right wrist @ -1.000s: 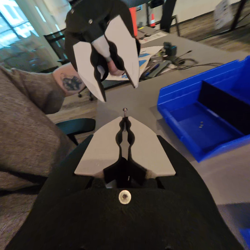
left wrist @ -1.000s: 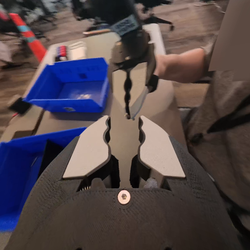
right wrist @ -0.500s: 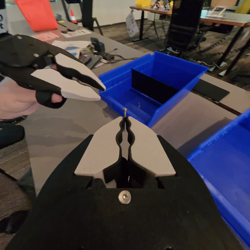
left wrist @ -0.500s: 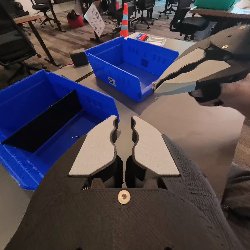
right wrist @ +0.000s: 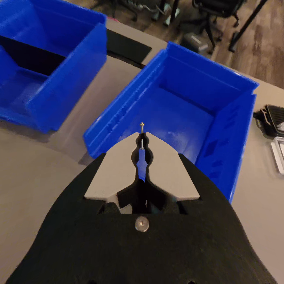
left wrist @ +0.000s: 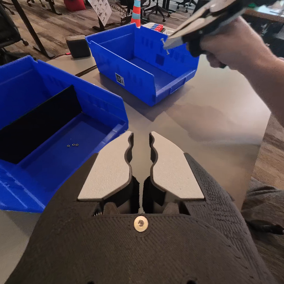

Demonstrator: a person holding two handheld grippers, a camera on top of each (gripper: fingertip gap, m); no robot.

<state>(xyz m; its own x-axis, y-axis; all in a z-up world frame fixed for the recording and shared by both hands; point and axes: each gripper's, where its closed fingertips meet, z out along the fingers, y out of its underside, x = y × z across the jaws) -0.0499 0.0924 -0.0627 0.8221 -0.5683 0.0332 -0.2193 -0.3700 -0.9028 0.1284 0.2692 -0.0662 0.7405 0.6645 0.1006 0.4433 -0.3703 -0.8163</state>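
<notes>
Right wrist view: the right hand-held gripper (right wrist: 142,133) is clamped on a small screw (right wrist: 142,127), held above the near wall of an undivided blue bin (right wrist: 227,135). A second blue bin (right wrist: 67,72) with a black divider stands at ten o'clock, bare surface (right wrist: 38,161) between them. In the left wrist view the left hand-held gripper (left wrist: 141,135) is apart, holding nothing, just beside the divided bin's rim. Three tiny rings (left wrist: 72,145), possibly nuts, lie inside. The far bin carries a small sticker (left wrist: 119,79).
</notes>
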